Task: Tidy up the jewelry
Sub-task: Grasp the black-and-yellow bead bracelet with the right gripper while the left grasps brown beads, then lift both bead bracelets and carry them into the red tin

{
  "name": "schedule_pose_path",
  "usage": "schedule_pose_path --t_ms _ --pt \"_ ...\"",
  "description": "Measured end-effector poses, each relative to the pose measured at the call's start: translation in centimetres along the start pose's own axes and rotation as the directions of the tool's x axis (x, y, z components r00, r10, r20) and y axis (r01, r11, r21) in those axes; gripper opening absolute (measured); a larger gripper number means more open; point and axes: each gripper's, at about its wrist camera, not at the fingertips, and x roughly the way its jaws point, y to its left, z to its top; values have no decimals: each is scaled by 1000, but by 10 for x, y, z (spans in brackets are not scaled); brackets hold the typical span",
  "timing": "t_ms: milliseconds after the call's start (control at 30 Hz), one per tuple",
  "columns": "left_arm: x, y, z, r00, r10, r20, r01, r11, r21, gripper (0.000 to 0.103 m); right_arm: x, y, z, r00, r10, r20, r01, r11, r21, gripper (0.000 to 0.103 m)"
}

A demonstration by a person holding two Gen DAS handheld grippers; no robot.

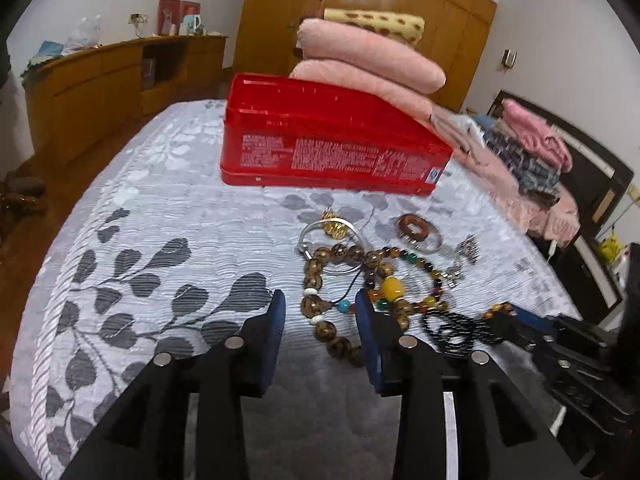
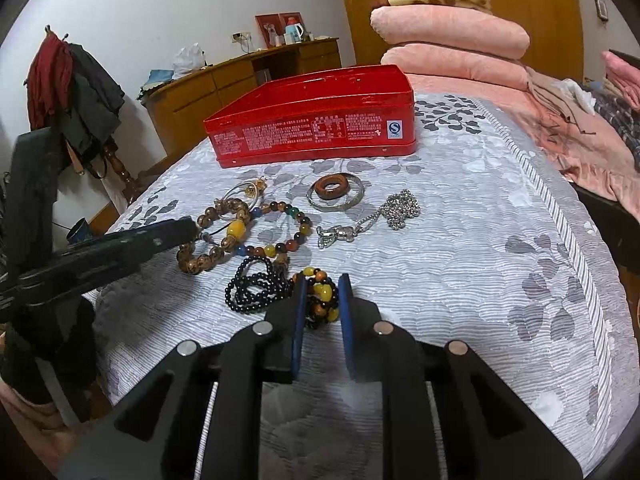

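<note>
Jewelry lies on a grey leaf-print bedspread (image 2: 480,240) in front of a red tin box (image 2: 312,128) (image 1: 320,140). My left gripper (image 1: 320,300) is open; a brown bead bracelet (image 1: 320,280) lies between its fingers, against the right pad only. My right gripper (image 2: 322,280) is shut on a bunched yellow-and-black bead bracelet (image 2: 322,296), whose beads fill the gap between the pads. Close by lie a black bead strand (image 2: 256,288), a multicolour bead bracelet (image 2: 288,232), a silver bangle (image 2: 336,204) around a wooden ring (image 2: 330,187), and a silver chain necklace (image 2: 400,208).
Folded pink blankets (image 2: 452,36) are stacked behind the tin. A heap of clothes (image 1: 532,152) lies on the bed's right side. A wooden dresser (image 2: 240,76) stands against the wall, and a coat stand (image 2: 72,80) rises beyond the bed's left edge.
</note>
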Motion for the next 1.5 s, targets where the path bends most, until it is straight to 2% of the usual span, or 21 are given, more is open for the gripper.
schedule_pose_path --t_ms 67,133,167,200,267,333,467,567,733,867,967,1033,1100,1233,1500 --pt "7 -1 0 1000 12 -15 -12 1000 9 36 0 0 0 1000 -1 0 1 1000 -4 18" --pt "8 -3 0 1000 20 -19 -19 1000 24 34 0 1 0 1000 -4 -2 4 1000 -14 30" --pt "9 -4 1 999 28 -19 -27 999 29 29 0 2 1 1000 -7 -1 7 1000 -23 42" --pt "9 -3 0 999 27 -18 -26 999 25 25 0 3 1 1000 -11 2 11 999 -33 45" --pt "8 0 0 1000 18 -14 -18 1000 13 18 3 5 0 1000 -4 -10 3 999 -45 45" --pt "6 3 -1 1000 8 -14 -8 1000 8 16 7 7 -1 999 14 -32 -15 999 -51 42" --pt "-1 6 -6 1000 -10 -15 10 1000 -6 15 8 11 -1 998 43 -50 -46 997 -66 25" --pt "-7 6 -10 1000 -15 -16 15 1000 -7 15 10 9 -1 997 51 -52 -54 997 -54 26" --pt "-3 6 -7 1000 -8 -25 8 1000 -3 16 15 10 4 997 58 -40 -60 997 -46 40" --pt "2 3 -5 1000 3 -21 -3 1000 20 20 21 13 8 998 58 -40 -60 997 -53 42" --pt "2 2 -5 1000 5 -16 -5 1000 26 20 23 14 8 998 57 -35 -59 997 -59 40" --pt "2 2 -5 1000 5 -13 -5 1000 26 20 23 15 7 997 62 -35 -64 996 -63 35" --pt "2 2 -5 1000 10 -12 -10 1000 27 17 23 16 7 996 79 -38 -81 995 -65 25" --pt "1 4 -4 1000 6 -14 -6 1000 24 16 24 20 7 997 63 -37 -66 994 -83 25" --pt "1 1 -5 1000 15 -11 -15 999 44 22 25 21 7 997 66 -35 -68 995 -69 27"
